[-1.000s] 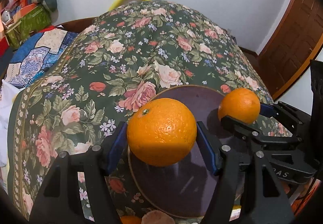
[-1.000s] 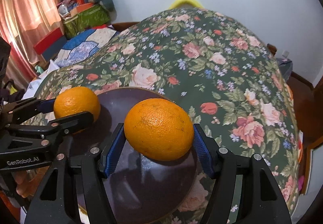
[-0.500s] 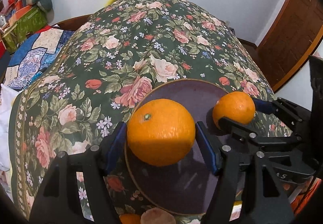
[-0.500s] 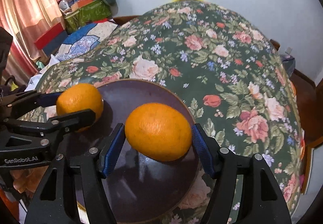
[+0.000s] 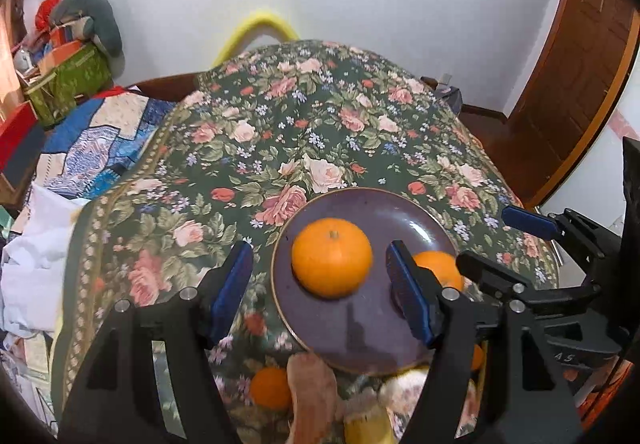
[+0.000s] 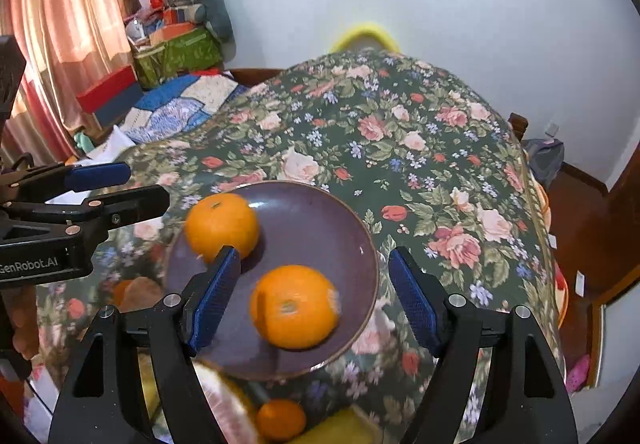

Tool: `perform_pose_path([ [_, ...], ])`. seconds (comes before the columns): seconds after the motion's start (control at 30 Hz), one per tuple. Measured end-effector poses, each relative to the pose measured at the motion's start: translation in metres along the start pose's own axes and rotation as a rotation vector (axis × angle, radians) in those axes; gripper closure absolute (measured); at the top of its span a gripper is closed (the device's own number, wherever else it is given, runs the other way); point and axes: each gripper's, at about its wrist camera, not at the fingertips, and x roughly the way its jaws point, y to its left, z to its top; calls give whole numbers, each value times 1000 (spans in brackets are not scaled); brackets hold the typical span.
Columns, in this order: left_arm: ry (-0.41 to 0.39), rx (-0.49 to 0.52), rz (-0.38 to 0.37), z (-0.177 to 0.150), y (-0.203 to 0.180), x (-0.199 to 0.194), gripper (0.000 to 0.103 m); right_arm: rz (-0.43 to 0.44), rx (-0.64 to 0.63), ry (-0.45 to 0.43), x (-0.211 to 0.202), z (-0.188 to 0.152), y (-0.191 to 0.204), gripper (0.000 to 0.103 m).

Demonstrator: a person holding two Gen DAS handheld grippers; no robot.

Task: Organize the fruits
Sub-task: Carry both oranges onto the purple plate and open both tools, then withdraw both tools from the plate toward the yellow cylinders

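Note:
A dark purple plate (image 5: 400, 212) (image 6: 320, 212) lies on the floral tablecloth. Two oranges lie on it. One orange (image 5: 331, 257) (image 6: 221, 226) sits on the left of the plate, below my open left gripper (image 5: 320, 284), which holds nothing. The other orange (image 6: 294, 306) sits on the right of the plate, below my open right gripper (image 6: 314, 296); in the left wrist view it (image 5: 438, 268) is partly hidden behind the right finger. Each gripper shows at the edge of the other's view.
More fruit lies at the table's near edge: a small orange (image 5: 270, 388) (image 6: 280, 420), a pale cut fruit (image 6: 228, 400) and something yellow (image 5: 368, 428). The floral tablecloth (image 5: 320, 132) stretches beyond the plate. Bedding and boxes are at the left, a wooden door at the right.
Both grippers have opened and let go of their oranges, which now lie on the plate. Both grippers have pulled up and back from the plate.

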Motion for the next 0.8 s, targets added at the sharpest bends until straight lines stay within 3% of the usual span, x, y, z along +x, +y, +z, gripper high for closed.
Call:
perform_pose_path([
  [0.4,-54,-3,-1,-31,-8,-77,34,-21,19,-71,-69,-17,15,29],
  [0.8,-23,-16,-4,-77,-17,-102,34,-54,46,-42,-90,-53,14,28],
])
